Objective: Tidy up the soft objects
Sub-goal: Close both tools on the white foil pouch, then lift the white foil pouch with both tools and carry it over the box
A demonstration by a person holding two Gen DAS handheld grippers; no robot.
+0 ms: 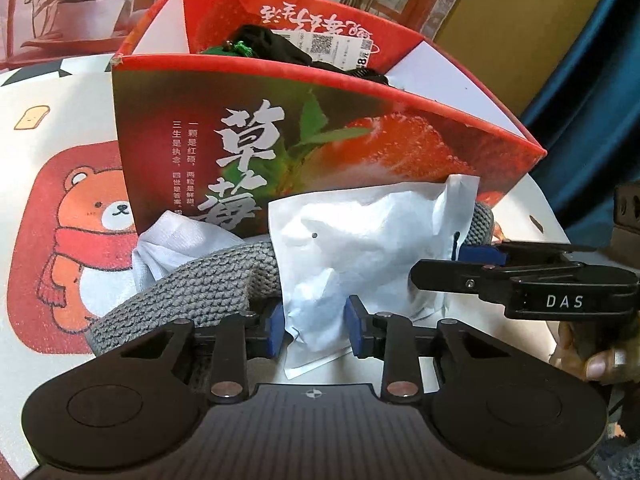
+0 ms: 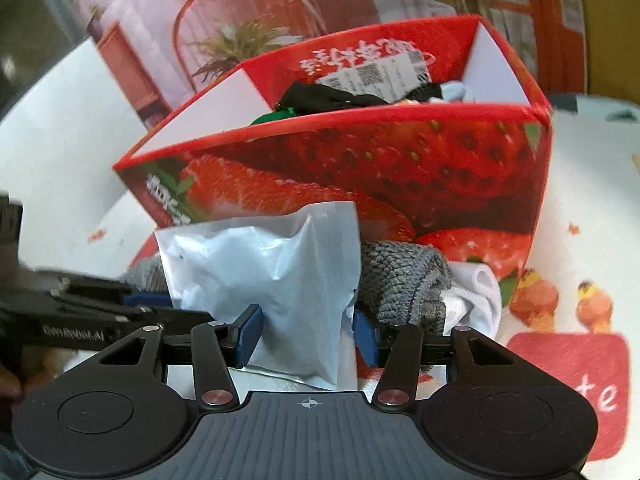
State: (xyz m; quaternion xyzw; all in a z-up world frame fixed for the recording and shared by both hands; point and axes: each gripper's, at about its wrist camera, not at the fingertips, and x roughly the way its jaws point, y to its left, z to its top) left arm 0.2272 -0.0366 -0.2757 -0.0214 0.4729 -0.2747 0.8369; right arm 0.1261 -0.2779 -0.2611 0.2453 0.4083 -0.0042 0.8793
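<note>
We read large white characters "草莓" on the front of the red strawberry box [image 1: 320, 136], with small columns of Chinese text beside them, too fine to read fully. Upside-down white script runs along the box's inner back wall, unreadable. A white tag [image 1: 332, 46] inside the box bears a QR code. "DAS" is printed on the right gripper [image 1: 476, 254]. The tablecloth [image 2: 568, 372] shows the letters "te".
</note>
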